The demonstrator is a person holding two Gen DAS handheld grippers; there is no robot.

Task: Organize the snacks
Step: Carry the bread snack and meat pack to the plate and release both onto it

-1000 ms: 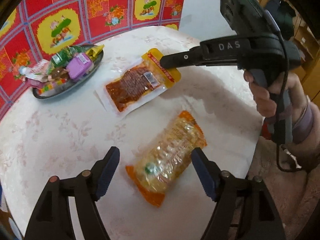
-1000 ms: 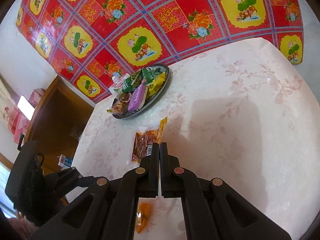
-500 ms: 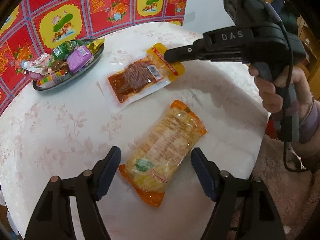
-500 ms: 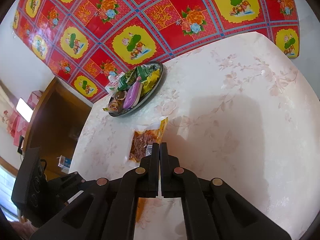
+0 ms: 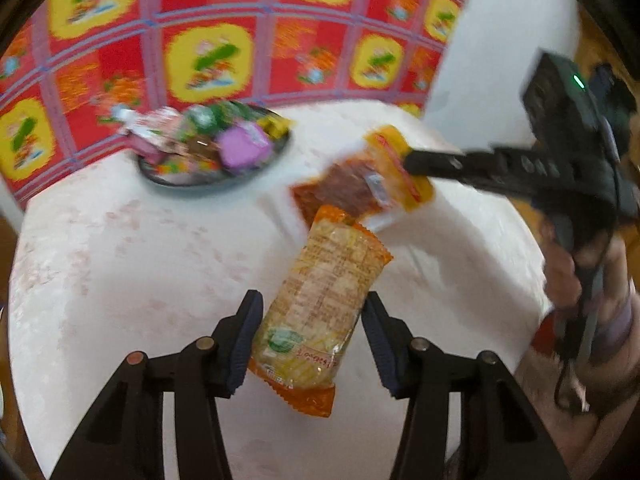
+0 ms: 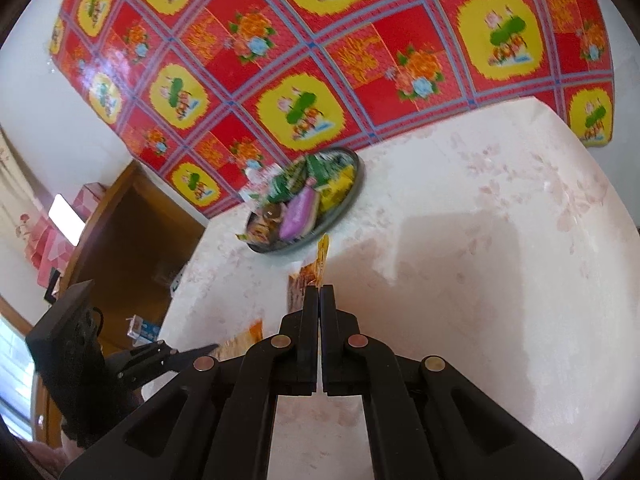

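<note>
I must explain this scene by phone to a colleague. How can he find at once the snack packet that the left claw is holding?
Start at the round white table before the red and yellow patterned wall. At its near edge the left claw grips a long, clear plastic packet with orange ends. Its neighbour, the flat reddish-brown packet with a yellow end, hangs in the right claw; the rest lie on the dark round plate.

No lettering can be read: the print on the orange snack packet [image 5: 324,300] and the red-filled pouch [image 5: 360,188] is blurred.

Orange snack pack [image 5: 324,304] between jaws (gripped).
</note>
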